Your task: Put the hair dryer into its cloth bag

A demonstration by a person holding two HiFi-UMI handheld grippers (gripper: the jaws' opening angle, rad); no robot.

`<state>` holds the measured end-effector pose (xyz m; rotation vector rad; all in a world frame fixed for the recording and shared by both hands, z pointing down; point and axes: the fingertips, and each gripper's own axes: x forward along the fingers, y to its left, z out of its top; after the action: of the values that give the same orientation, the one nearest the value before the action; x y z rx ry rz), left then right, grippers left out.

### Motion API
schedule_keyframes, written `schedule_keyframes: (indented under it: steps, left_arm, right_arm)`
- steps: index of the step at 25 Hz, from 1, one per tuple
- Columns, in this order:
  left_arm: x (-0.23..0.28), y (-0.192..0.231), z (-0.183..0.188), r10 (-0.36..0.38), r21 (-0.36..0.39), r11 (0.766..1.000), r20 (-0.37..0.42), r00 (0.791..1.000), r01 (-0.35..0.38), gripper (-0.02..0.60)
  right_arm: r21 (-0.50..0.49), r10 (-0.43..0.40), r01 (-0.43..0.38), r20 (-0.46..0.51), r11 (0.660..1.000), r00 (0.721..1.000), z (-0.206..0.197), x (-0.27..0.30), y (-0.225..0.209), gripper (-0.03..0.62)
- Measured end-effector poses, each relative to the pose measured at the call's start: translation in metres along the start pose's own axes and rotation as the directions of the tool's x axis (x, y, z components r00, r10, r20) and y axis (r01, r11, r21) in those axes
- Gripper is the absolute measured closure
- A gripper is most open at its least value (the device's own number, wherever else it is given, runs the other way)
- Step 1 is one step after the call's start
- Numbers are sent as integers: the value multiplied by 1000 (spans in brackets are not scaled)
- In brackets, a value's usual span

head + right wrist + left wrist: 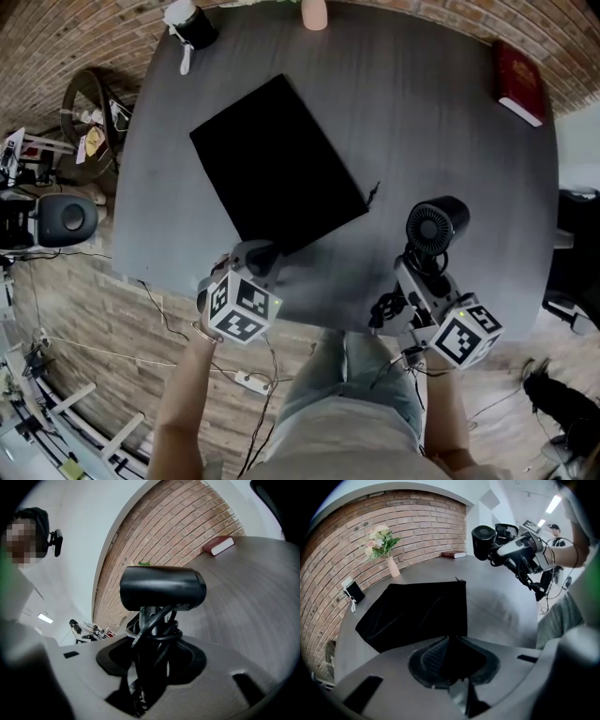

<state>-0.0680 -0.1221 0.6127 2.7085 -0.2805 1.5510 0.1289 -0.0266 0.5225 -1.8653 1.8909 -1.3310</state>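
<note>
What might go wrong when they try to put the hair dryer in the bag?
1. The cloth bag lies flat with no open mouth showing. The left gripper pinches only its near corner, perhaps both layers together, so the opening may stay shut.
2. The cord is looped loosely round the handle of the hair dryer held in the right gripper. A loop might snag on the bag's edge.

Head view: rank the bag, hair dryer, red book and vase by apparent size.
Largest: bag, by far.
Next: hair dryer and red book look about alike; the dryer is held up nearer the camera, so I won't rank them.
Smallest: vase, cut off by the top edge.
</note>
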Motion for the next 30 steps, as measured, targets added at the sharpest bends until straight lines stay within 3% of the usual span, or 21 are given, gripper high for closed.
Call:
schedule_keyframes:
  steps: [10,21,25,30]
  left_arm:
    - [-8,7,4,7,-156,988,79,997,5,563]
    - [-28,19,21,133,-308,949,203,970,-65,566]
    - [-37,25,26,189,-351,931,234,954,-99,566]
    - [-53,29,43,263,-361,920,280,923,-153,566]
  right_arm:
    - [-70,13,-16,-48,997,999,1,1,8,413]
    - [-248,61,-111,-200,962,978,-1,1,29,414]
    - [-295,92,-173,-269,940,959,-9,3,40,414]
    - [-369,157,-316,-402,874,902,-27,3,60,414]
